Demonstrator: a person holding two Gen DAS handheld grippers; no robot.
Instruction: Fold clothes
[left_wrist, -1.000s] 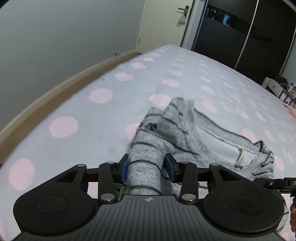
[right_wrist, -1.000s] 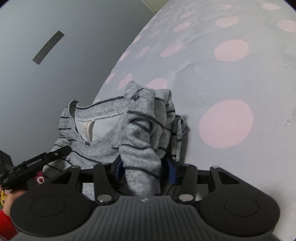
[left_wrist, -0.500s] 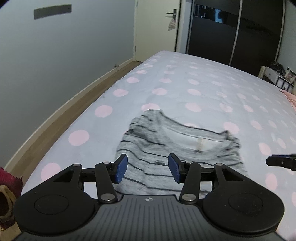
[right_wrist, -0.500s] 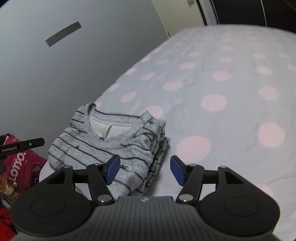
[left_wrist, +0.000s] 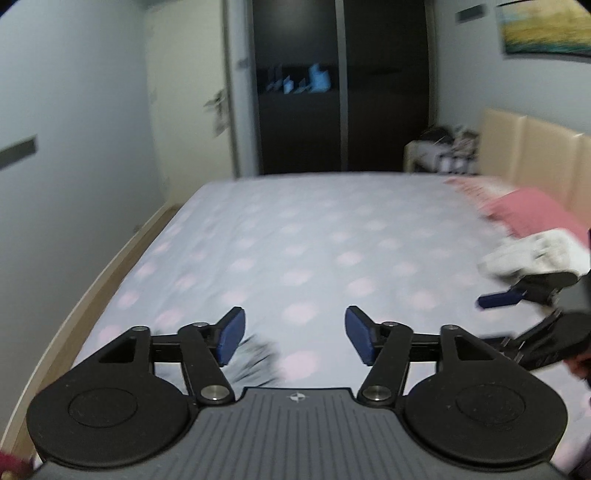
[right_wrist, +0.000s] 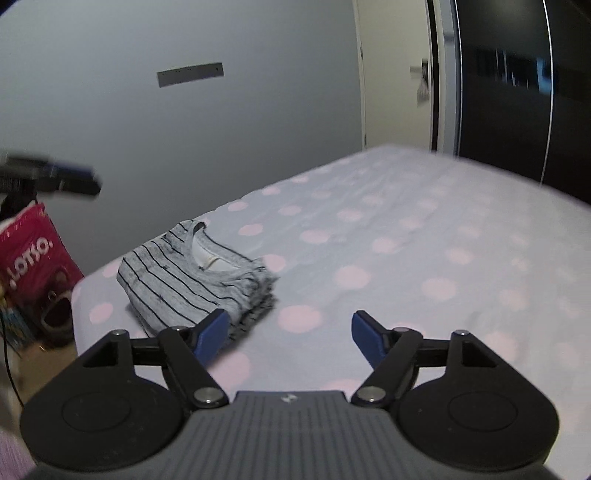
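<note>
Striped grey top (right_wrist: 192, 273) is lying folded into a compact stack on the bed (right_wrist: 406, 258), near the corner closest to the red bag (right_wrist: 33, 266), neckline facing up. Both tools are hanging empty with jaws wide: left tool (left_wrist: 293, 341), right tool (right_wrist: 290, 338), both above the bed and clear of the top. Judging by the look: light, soft knit, limp, layers sliding easily. If moving it, I'm thinking of pinching through all layers at the folded edge. White garment (left_wrist: 535, 254) is sitting further up the bed, near the pink pillow (left_wrist: 532, 214).
</note>
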